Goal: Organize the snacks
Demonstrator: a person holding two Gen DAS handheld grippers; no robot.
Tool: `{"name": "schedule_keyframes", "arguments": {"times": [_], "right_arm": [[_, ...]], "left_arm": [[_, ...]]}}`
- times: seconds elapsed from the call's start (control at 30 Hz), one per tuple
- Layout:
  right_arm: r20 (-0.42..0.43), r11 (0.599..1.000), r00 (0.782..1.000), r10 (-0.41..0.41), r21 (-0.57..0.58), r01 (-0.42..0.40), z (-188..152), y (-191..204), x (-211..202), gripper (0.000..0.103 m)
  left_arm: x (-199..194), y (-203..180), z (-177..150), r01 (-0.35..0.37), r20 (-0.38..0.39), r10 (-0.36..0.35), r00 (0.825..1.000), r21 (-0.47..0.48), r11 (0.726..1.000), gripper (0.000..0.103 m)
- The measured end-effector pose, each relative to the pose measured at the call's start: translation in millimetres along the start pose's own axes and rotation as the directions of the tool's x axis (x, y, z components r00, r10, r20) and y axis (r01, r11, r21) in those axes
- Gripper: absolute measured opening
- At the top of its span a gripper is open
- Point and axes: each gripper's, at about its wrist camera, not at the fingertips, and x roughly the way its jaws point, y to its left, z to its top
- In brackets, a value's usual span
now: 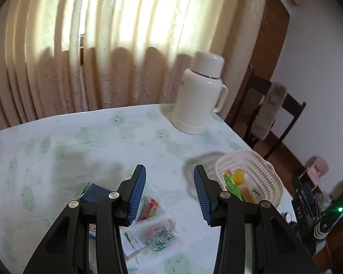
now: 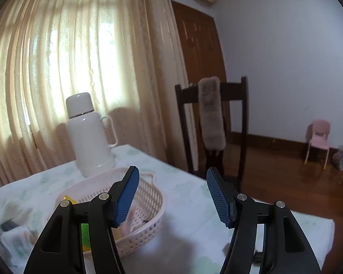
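Left gripper (image 1: 169,190): jaws apart, empty, above snack packets (image 1: 156,229); its fingers (image 1: 137,194) hide part of them.
Right gripper (image 2: 172,196): jaws apart, empty, beside the basket (image 2: 148,207).
Table (image 1: 103,137): bare cloth toward thermos (image 1: 200,93).
Basket: near the table's right edge, holding yellow, green and orange snacks, blurred.

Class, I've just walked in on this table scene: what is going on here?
A person is sorting snacks into a white basket on the table. Both tongs are open and hold nothing. The left tongs hang above loose snack packets on the cloth. The right tongs hover by the basket, which already holds a yellow snack and a green packet. A white thermos stands behind.
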Motion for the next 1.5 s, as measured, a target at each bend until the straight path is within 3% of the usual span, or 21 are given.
{"name": "schedule_keyframes", "arguments": {"times": [0.13,0.2,0.33,0.47,0.6,0.93,1.13,1.27,1.5], "right_arm": [[-0.005,0.999,0.999,0.035,0.031,-0.035,-1,-5,-2,0.063],[-0.013,0.998,0.998,0.054,0.042,-0.053,-2,-6,-1,0.063],[-0.037,0.994,0.995,0.092,0.055,-0.09,-4,-7,1,0.063],[-0.024,0.992,0.993,0.116,0.06,-0.115,-5,-6,-4,0.063],[-0.025,0.99,0.991,0.13,0.06,-0.128,-5,-6,-5,0.063],[-0.042,0.989,0.989,0.143,0.052,-0.141,-6,-4,-3,0.063],[-0.048,0.986,0.986,0.157,0.059,-0.154,-6,-5,-3,0.063],[-0.053,0.985,0.985,0.166,0.067,-0.162,-6,-6,-3,0.063],[-0.054,0.983,0.983,0.175,0.07,-0.172,-7,-5,-4,0.063]], "left_arm": [[4,-1,-3,-0.028,-0.011,0.028,1.0,0.002,1.0,0.047],[8,7,-8,-0.055,-0.03,0.055,0.998,-0.018,0.998,0.058],[21,27,-17,-0.118,-0.085,0.113,0.99,-0.06,0.991,0.06],[40,40,-26,-0.138,-0.163,0.123,0.979,-0.082,0.987,0.061],[57,33,-41,-0.091,-0.218,0.085,0.972,-0.015,0.996,0.071],[92,13,-77,-0.019,-0.341,0.056,0.939,0.111,0.994,0.071],[75,14,-94,0.009,-0.361,0.035,0.932,0.12,0.993,0.072],[68,6,-114,0.053,-0.41,0.003,0.912,0.125,0.991,0.073],[66,-8,-126,-0.008,-0.381,0.082,0.921,0.191,0.981,0.073]]}}
